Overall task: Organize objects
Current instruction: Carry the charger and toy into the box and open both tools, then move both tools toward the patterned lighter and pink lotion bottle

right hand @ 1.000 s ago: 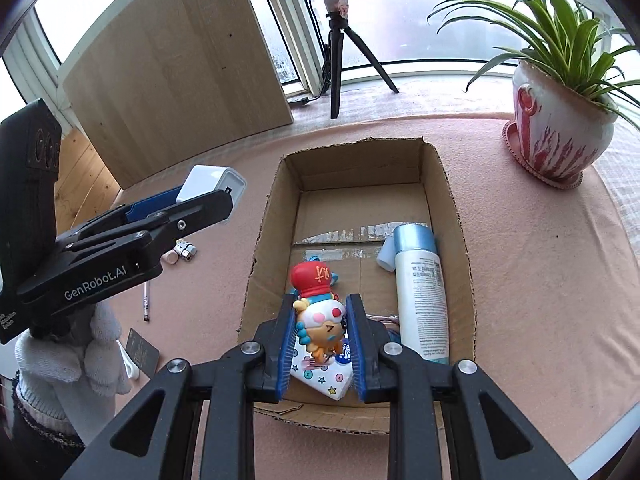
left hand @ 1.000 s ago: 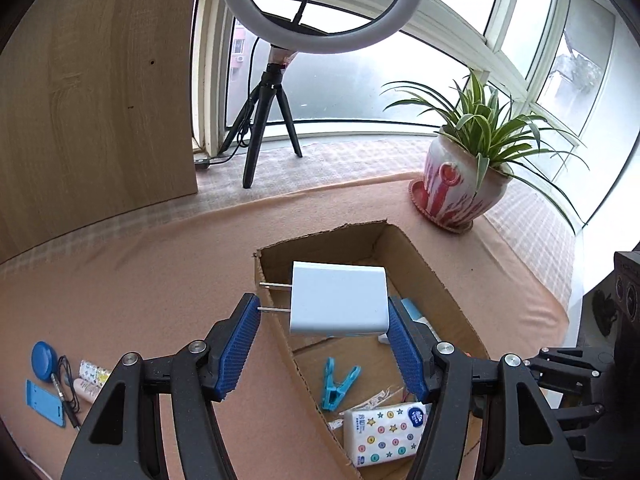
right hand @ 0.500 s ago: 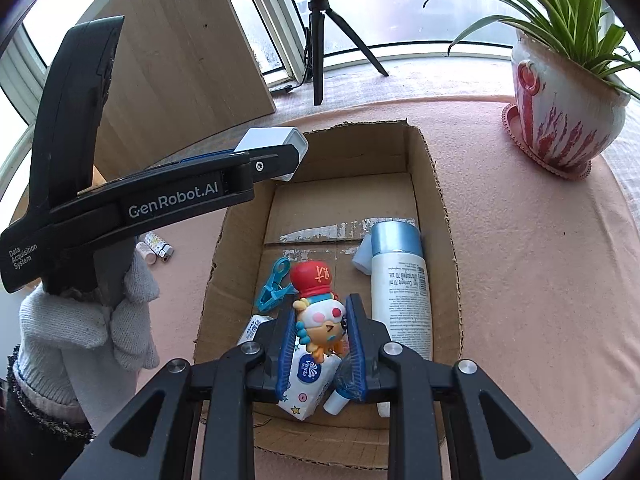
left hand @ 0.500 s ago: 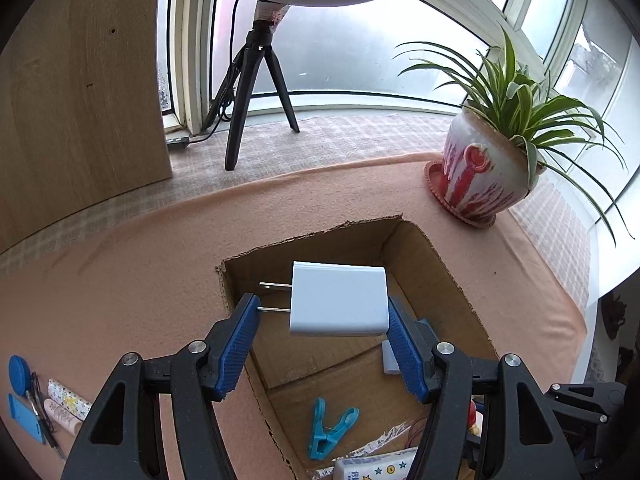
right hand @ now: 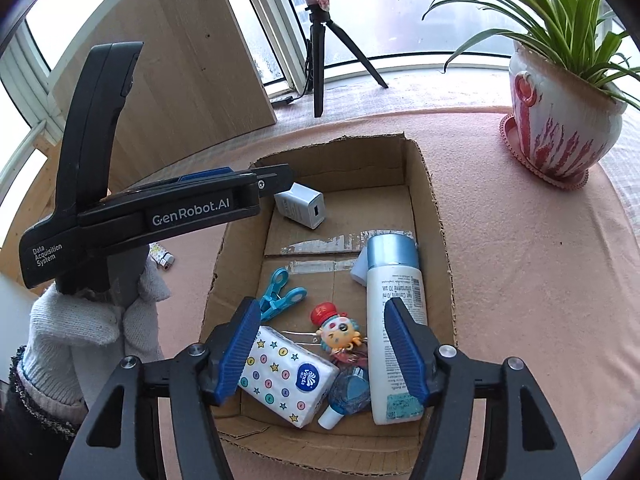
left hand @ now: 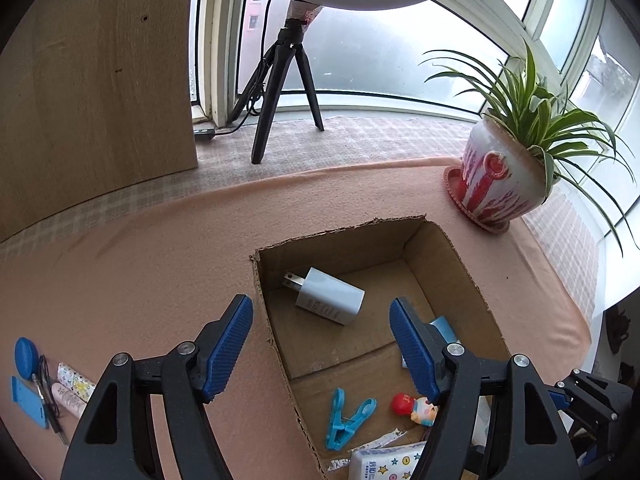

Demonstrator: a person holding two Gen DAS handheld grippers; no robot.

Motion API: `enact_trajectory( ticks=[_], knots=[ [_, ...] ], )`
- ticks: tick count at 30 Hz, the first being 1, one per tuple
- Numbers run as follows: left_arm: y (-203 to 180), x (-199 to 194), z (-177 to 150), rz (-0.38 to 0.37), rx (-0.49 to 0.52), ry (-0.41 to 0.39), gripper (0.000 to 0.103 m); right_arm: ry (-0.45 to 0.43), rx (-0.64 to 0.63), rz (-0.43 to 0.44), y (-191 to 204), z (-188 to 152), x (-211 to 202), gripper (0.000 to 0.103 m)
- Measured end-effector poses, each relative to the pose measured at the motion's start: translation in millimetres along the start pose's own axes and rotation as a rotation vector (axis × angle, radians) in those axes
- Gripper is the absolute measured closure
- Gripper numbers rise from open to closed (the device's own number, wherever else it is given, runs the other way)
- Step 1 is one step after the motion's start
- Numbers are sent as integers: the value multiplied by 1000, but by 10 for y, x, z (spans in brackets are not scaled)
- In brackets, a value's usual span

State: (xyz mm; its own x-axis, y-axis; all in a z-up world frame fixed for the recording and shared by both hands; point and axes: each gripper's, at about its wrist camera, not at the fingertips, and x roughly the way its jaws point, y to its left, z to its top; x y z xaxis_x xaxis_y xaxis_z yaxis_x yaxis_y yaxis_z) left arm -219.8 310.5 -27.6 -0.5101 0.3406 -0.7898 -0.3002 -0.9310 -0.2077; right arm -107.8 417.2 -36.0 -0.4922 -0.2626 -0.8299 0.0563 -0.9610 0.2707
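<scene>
A cardboard box point(left hand: 472, 264) point(right hand: 434, 208) sits on the pink cloth. A white charger point(left hand: 329, 301) point(right hand: 302, 205) lies on the box floor at its far end. My left gripper point(left hand: 322, 350) is open and empty above the box's left wall. A clown figurine point(right hand: 339, 330) point(left hand: 414, 408) lies in the box between a patterned tissue pack point(right hand: 286, 378) and a white bottle point(right hand: 394, 324). My right gripper point(right hand: 326, 354) is open and empty just above them. A blue clip point(right hand: 280, 294) point(left hand: 348, 416) lies in the box too.
A potted spider plant point(left hand: 508, 176) point(right hand: 560, 108) stands right of the box. A ring light tripod point(left hand: 280, 92) and a wooden board point(left hand: 92, 88) stand behind. Small blue items and patterned tubes point(left hand: 48, 384) lie on the cloth at the left.
Both grippers opened. The charger dropped from my left gripper into the far end of the box. The clown figurine dropped from my right gripper onto the box floor.
</scene>
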Motion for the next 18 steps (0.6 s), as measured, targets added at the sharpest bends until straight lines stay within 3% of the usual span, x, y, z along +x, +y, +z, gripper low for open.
enact_trajectory(
  ticks=[9, 18],
  knots=[
    [295, -293, -291, 26, -59, -4, 29, 17, 27, 56, 82, -10, 31, 42],
    [920, -527, -609, 102, -150, 17, 29, 30, -18, 95, 395, 81, 149, 42]
  ],
)
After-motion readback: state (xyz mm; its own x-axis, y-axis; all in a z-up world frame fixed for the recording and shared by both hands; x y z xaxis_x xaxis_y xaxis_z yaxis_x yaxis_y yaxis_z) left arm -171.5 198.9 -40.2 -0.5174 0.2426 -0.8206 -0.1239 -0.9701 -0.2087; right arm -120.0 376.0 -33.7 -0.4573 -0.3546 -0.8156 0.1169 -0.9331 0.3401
